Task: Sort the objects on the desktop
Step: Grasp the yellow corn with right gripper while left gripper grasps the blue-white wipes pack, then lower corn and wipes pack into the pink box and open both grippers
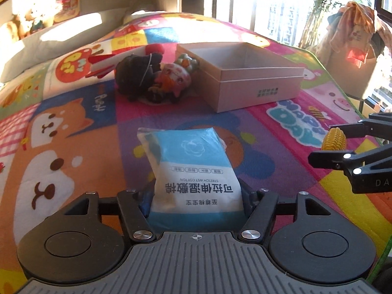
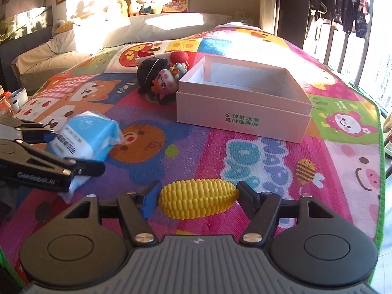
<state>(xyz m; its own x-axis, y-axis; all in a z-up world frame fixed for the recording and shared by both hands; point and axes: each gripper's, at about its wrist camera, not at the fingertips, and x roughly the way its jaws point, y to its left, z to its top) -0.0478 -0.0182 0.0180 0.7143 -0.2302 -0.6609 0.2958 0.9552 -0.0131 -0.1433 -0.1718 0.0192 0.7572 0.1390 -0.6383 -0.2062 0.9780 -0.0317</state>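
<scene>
Left tool (image 1: 196,196) closed on a blue-and-white wet cotton pack (image 1: 193,171), lifted a little above the cartoon play mat (image 1: 61,147). Right tool (image 2: 196,196) closed on a yellow toy corn cob (image 2: 198,197), gripped by its two ends (crosswise between the fingers), also just above the mat. Farther back, open pink cardboard box (image 2: 242,107) on the mat, nothing seen inside. Touching its left side, a small doll figure with black hat (image 2: 159,79), lying down. Behind it, a red-and-white toy (image 1: 105,61), unclear what.
</scene>
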